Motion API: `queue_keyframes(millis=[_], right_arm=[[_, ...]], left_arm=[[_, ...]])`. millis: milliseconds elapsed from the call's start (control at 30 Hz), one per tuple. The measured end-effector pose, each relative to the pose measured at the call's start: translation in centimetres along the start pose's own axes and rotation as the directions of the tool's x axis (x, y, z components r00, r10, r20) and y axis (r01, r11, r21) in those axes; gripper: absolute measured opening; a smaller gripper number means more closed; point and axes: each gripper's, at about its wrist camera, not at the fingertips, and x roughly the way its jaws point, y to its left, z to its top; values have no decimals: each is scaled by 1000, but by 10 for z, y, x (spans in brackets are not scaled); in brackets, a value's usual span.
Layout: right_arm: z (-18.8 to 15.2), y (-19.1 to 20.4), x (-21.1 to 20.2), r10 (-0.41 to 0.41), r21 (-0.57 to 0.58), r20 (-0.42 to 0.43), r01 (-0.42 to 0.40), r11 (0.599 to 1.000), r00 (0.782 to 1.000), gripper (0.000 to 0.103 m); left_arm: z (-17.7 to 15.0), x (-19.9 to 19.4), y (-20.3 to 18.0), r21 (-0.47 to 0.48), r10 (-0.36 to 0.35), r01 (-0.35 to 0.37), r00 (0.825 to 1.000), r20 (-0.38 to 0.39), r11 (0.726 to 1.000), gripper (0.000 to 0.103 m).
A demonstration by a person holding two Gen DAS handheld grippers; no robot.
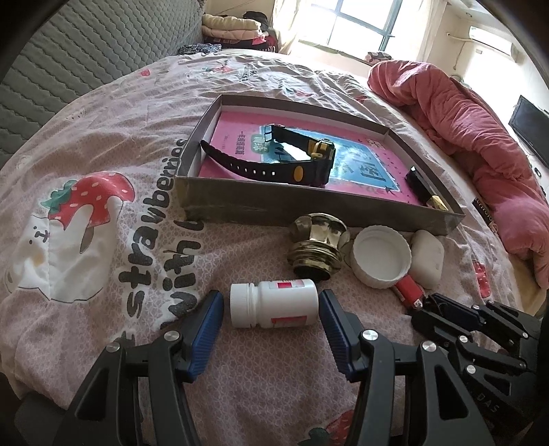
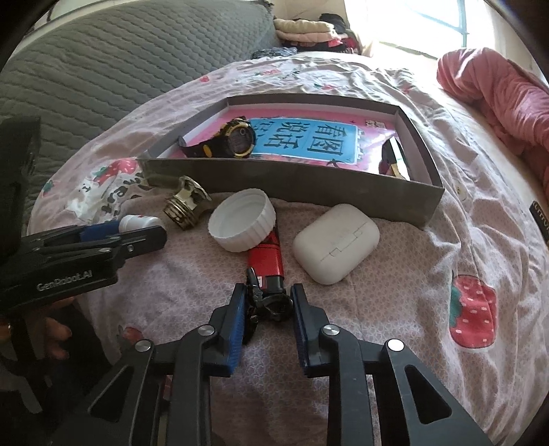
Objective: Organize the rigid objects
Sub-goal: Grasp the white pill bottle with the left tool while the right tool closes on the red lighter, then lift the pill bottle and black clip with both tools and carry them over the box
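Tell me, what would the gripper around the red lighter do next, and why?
Probably lift it and carry it over to the box. The right gripper has its jaws shut on the black head of the red lighter, which still lies on the bedsheet, while the watch already sits inside the box.

A bed is covered by a pale pink sheet (image 1: 240, 85) printed with strawberries and dark lettering. A crumpled red-pink quilt (image 1: 463, 120) is heaped along its right side. A grey quilted headboard (image 2: 120, 51) is seen behind the bed on the left. Folded clothes (image 1: 230, 29) are stacked at the far end, beside a bright window (image 1: 370, 24) framed by light curtains. A dark flat screen (image 1: 532, 127), possibly a television, is mounted on the right wall, and what may be an air conditioner (image 1: 494, 37) is fixed high near the window
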Motion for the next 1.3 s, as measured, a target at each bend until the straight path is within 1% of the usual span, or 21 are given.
queue_keyframes(millis=[167, 400, 500, 533, 733, 967, 1167, 1300], right_arm=[[1, -1, -4, 3, 1, 14, -3, 1000, 1000, 25], [4, -15, -13, 6, 57, 41, -8, 998, 999, 25], [6, -19, -15, 2, 73, 48, -6, 997, 999, 25], [6, -20, -15, 1, 76, 51, -5, 997, 999, 25], [8, -22, -16, 0, 84, 61, -5, 996, 998, 25], [10, -22, -21, 13, 80, 92, -20, 997, 996, 25], [11, -22, -26, 13, 78, 117, -22, 997, 993, 25], [13, -22, -30, 15, 80, 135, -26, 996, 991, 25]], left_arm=[[0, 2, 0, 0, 3, -3, 1000, 0, 1000, 57], [-1, 5, -3, 32, 32, -32, 999, 12, 999, 57], [0, 5, 0, 22, 30, -30, 999, 12, 999, 52], [0, 5, 2, 17, 32, -32, 999, 14, 999, 47], [2, 4, 5, 17, 19, -19, 1000, 14, 1000, 46], [6, -7, 9, 15, 16, -17, 998, 61, 1000, 46], [8, -13, 9, 16, 13, -14, 996, 84, 1000, 46], [10, -22, 8, 26, 11, -14, 993, 119, 1000, 46]])
